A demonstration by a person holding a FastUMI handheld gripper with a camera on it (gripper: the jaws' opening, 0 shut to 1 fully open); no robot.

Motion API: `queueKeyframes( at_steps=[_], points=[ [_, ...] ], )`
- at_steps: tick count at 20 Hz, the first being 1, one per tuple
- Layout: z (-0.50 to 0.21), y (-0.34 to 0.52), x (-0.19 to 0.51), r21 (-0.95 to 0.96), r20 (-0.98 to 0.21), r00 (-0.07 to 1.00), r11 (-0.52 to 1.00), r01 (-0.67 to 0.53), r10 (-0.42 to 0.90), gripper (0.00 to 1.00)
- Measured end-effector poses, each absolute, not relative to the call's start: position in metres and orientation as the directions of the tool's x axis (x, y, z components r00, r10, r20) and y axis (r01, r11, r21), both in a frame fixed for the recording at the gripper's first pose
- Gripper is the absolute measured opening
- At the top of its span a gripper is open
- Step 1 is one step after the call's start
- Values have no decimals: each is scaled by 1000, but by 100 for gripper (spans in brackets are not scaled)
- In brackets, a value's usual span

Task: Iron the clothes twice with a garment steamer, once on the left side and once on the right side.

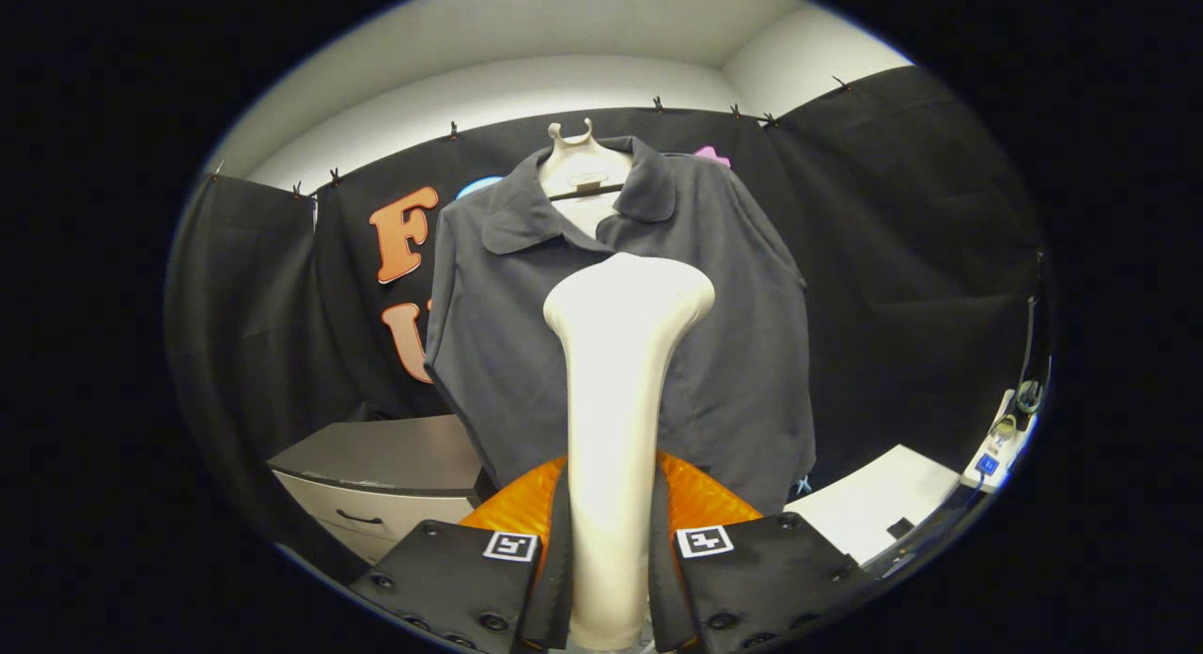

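A dark grey collared shirt (733, 353) hangs on a pale hanger (585, 170) in front of the black cloth wall. A white garment steamer (616, 400) stands upright between my fingers, its wide head (628, 292) raised in front of the shirt's chest, roughly at the middle. My gripper (611, 541) is shut on the steamer's handle, both fingers pressing its sides. Whether the steamer head touches the fabric cannot be told. The handle hides the shirt's front placket below the collar.
A grey drawer cabinet (385, 475) stands low to the left of the shirt. A white table (874, 508) lies low to the right, with a power strip and cables (1001, 443) at its far end. Black cloth walls surround the booth.
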State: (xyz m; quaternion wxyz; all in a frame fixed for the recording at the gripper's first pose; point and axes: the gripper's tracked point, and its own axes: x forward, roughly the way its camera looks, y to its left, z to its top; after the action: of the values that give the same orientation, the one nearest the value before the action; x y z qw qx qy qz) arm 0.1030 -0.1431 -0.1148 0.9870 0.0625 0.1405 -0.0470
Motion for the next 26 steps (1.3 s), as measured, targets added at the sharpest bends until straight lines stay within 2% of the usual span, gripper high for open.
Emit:
queueKeyframes(
  at_steps=[11, 18, 26],
  points=[
    [-99, -210, 156, 68, -267, 948, 978, 196, -171, 40],
    [-106, -228, 189, 97, -284, 938, 967, 234, -199, 40],
    [-132, -224, 194, 75, -338, 920, 969, 234, -196, 40]
  ],
)
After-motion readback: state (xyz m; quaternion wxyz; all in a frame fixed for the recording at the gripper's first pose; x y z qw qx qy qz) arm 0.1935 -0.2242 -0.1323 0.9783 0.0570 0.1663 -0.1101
